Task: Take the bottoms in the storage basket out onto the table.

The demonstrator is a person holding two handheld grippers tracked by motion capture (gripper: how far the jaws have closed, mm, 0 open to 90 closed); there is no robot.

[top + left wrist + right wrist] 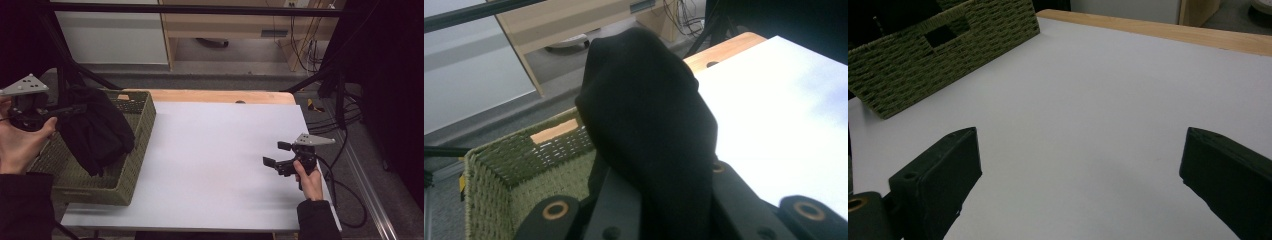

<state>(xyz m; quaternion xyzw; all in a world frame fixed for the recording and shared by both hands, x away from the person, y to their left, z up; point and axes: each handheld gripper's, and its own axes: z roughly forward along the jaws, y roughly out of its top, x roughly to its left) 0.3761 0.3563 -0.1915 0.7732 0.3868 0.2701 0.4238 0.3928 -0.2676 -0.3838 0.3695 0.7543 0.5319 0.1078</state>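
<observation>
A black cloth (95, 130) hangs over the green woven basket (131, 165) at the table's left side, its lower end dangling inside. My left gripper (74, 109) is shut on the cloth's top and holds it above the basket. In the left gripper view the cloth (649, 125) bulges up between the jaws of the left gripper (664, 200), with the basket (499, 170) below. My right gripper (276, 154) rests low over the white tabletop (215, 150) at the right, open, with nothing between its jaws. The right gripper (1080, 165) faces the basket (923, 55) across the table.
A wooden edge (220, 96) runs along the table's far side. Black frame poles (75, 70) stand behind the basket. Cables (345, 120) lie on the floor to the right, and a wooden cabinet (225, 25) stands beyond the table.
</observation>
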